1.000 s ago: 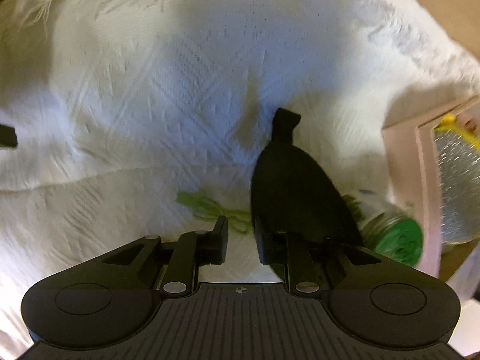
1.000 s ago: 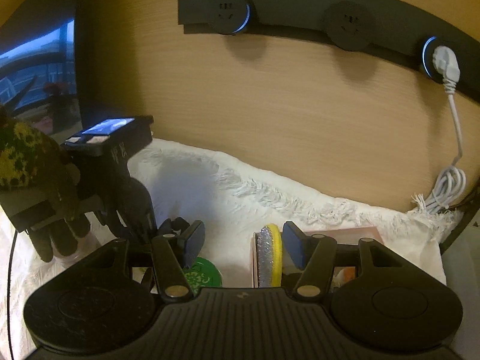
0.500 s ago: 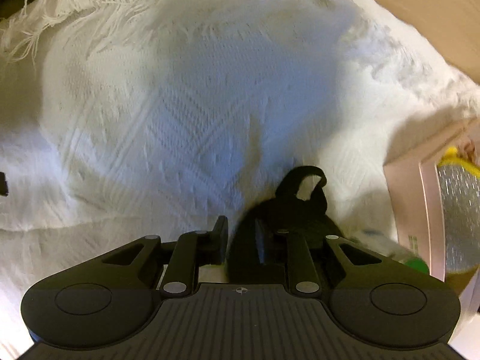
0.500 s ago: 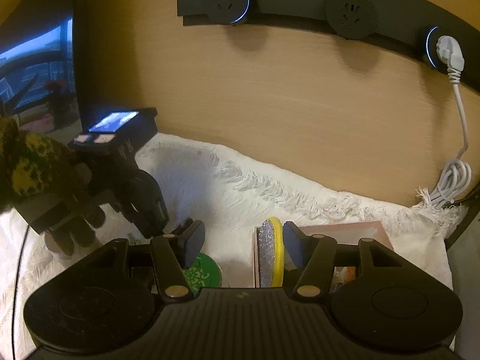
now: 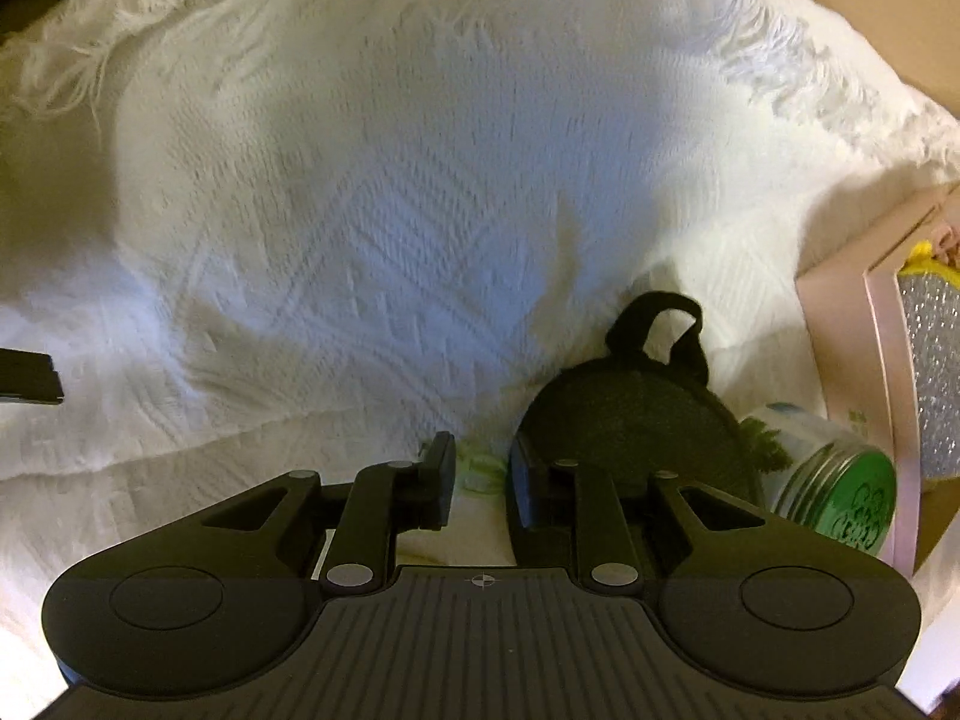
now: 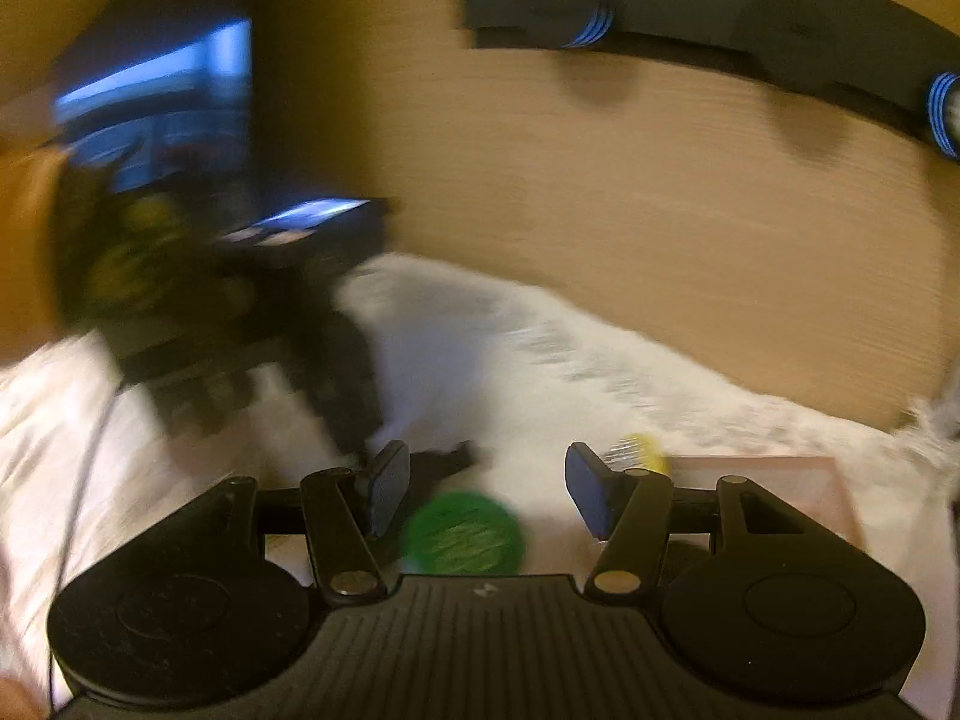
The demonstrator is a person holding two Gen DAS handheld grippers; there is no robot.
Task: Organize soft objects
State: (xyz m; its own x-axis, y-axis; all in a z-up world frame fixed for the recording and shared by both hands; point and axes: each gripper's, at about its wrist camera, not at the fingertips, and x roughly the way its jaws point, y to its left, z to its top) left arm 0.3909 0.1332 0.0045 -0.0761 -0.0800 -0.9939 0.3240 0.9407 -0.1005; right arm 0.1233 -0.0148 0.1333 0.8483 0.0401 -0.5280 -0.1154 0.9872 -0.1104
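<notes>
your left gripper [image 5: 480, 471] jaws are standing open beside the black pad [image 5: 630, 414] on the blanket [image 5: 420, 210]; right gripper [image 6: 480, 489] jaws are open, empty. closing now risks catching blanket, toppling the jar [image 5: 840, 492].

Ahead of me: tan wood wall [image 6: 690, 228], dark socket strip [image 6: 720, 6] up high, window [image 6: 162, 102] at left, white fringed cloth [image 5: 420, 210] below, warm dim light.

A home setting was indicated: a fringed white woven cloth [image 5: 420, 192] was spread against a wood-panelled wall [image 6: 630, 228] fitted with a socket strip [image 6: 720, 18].
</notes>
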